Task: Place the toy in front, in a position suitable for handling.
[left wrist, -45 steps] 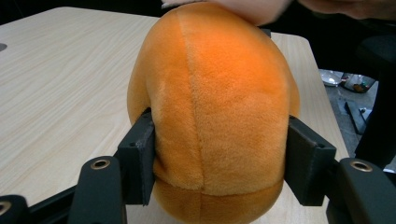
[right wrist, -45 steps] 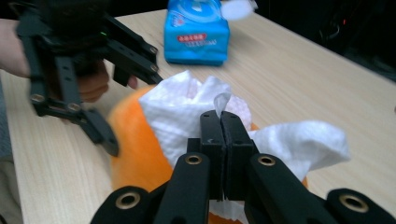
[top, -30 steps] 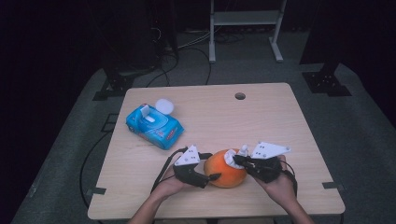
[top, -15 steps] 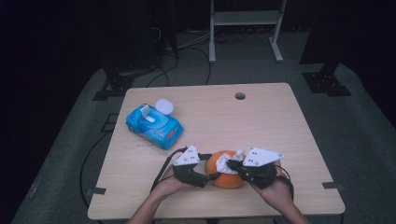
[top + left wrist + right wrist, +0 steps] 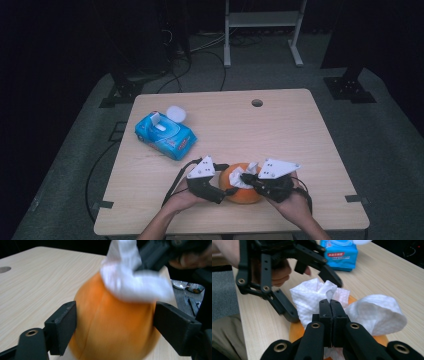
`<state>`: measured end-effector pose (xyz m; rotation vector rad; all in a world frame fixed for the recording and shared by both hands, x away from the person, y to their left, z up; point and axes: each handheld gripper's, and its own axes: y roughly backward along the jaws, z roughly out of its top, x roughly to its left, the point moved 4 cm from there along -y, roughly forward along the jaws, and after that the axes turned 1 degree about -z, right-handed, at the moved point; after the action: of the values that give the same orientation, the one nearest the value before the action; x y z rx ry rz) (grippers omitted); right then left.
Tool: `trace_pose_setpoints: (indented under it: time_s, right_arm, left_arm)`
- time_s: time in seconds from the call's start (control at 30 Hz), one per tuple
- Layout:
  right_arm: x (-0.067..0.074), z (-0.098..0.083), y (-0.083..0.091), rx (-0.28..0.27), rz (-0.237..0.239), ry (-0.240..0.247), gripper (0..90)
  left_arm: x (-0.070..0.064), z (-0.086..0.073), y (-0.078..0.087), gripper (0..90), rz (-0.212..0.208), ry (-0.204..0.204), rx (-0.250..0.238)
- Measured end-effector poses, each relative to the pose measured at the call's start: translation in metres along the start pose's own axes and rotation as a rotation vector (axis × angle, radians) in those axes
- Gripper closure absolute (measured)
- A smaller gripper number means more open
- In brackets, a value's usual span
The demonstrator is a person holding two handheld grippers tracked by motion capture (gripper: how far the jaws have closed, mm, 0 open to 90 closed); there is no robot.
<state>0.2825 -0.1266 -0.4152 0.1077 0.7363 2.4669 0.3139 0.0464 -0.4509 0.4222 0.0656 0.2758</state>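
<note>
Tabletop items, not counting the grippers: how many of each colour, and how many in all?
Orange: 1, the orange ball
Blue: 1, the wipes pack
White: 2, the wipe pinched on the ball and the round white lid behind the pack
Total: 4

I read this as a recording lab or studio: a bare light-wood table stands alone on grey carpet against blacked-out surroundings. At 12 o'clock I see a white metal stand, with loose cables at 11 o'clock.
</note>
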Motion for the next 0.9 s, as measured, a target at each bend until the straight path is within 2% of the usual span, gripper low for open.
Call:
trace_pose_setpoints:
  time_s: [0.03, 0.13, 0.23, 0.3, 0.37, 0.43, 0.47, 0.6, 0.63, 0.7, 0.77, 0.9]
  right_arm:
    - [0.002, 0.001, -0.002, 0.006, -0.008, 0.014, 88.1]
    - [-0.001, 0.002, 0.000, -0.006, -0.021, 0.021, 88.2]
    - [-0.006, 0.000, 0.005, -0.002, -0.041, 0.021, 88.2]
    - [-0.013, -0.005, 0.011, 0.000, -0.053, 0.006, 88.3]
    - [-0.022, -0.013, 0.018, -0.002, -0.074, -0.028, 88.3]
    - [-0.027, -0.019, 0.021, -0.003, -0.075, -0.056, 88.3]
    - [-0.027, -0.019, 0.021, -0.005, -0.074, -0.063, 88.3]
    - [-0.023, -0.016, 0.012, -0.005, -0.085, -0.030, 88.3]
    - [-0.022, -0.014, 0.010, -0.014, -0.073, -0.036, 88.2]
    - [-0.021, -0.012, 0.008, -0.019, -0.083, -0.023, 88.1]
    - [-0.022, -0.011, 0.009, -0.023, -0.089, -0.017, 88.0]
    - [-0.028, -0.018, 0.014, -0.028, -0.085, -0.053, 88.1]
  left_arm:
    - [0.000, -0.001, 0.000, 19.5, 0.002, -0.006, -0.004]
    - [0.006, -0.006, 0.003, 28.4, -0.001, 0.018, -0.007]
    - [0.009, -0.009, 0.004, 29.6, 0.011, 0.047, -0.005]
    - [0.011, -0.011, 0.005, 29.7, 0.013, 0.061, -0.003]
    - [0.015, -0.015, 0.006, 29.8, 0.014, 0.079, -0.002]
    - [0.016, -0.016, 0.006, 29.6, 0.011, 0.089, -0.013]
    - [0.015, -0.015, 0.005, 29.0, 0.013, 0.087, -0.014]
    - [0.012, -0.004, 0.008, 20.2, 0.005, 0.053, -0.063]
    - [0.012, -0.004, 0.007, 20.7, 0.011, 0.044, -0.062]
    - [0.013, -0.006, 0.006, 27.1, 0.020, 0.031, -0.042]
    - [0.017, -0.010, 0.006, 33.0, 0.031, 0.075, -0.034]
    - [0.022, -0.013, 0.008, 33.8, 0.045, 0.098, -0.021]
